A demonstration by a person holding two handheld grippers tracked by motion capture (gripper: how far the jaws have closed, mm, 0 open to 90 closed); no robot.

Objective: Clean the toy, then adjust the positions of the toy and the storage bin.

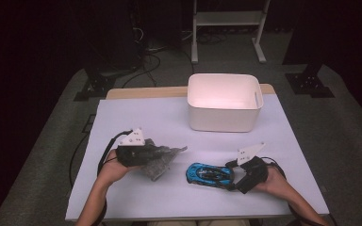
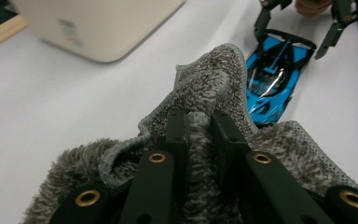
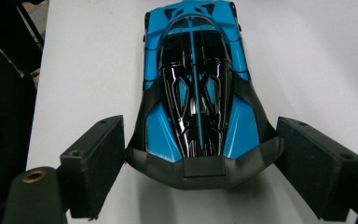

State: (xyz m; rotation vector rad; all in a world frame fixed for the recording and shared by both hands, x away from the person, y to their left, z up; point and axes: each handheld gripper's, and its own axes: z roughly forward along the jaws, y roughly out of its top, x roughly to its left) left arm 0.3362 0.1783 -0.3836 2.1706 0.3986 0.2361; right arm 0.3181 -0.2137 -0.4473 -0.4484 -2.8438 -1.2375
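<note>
White table (image 1: 136,117) holds a white bin (image 1: 224,101), and my left gripper (image 2: 199,123) pinches the fuzzy grey cloth (image 2: 205,84) tight while my right gripper (image 3: 198,163) sits wide open around the blue toy car (image 3: 196,84).

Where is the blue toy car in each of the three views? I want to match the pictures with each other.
High view: the blue toy car lies on the white table, lower centre-right, just left of the right gripper.
Left gripper view: upper right, beyond the grey cloth pinched by the left gripper.
Right gripper view: centre, its rear between the open jaws.
Shared landmark: the car's black centre stripe; the white bin appears in two views.
</note>
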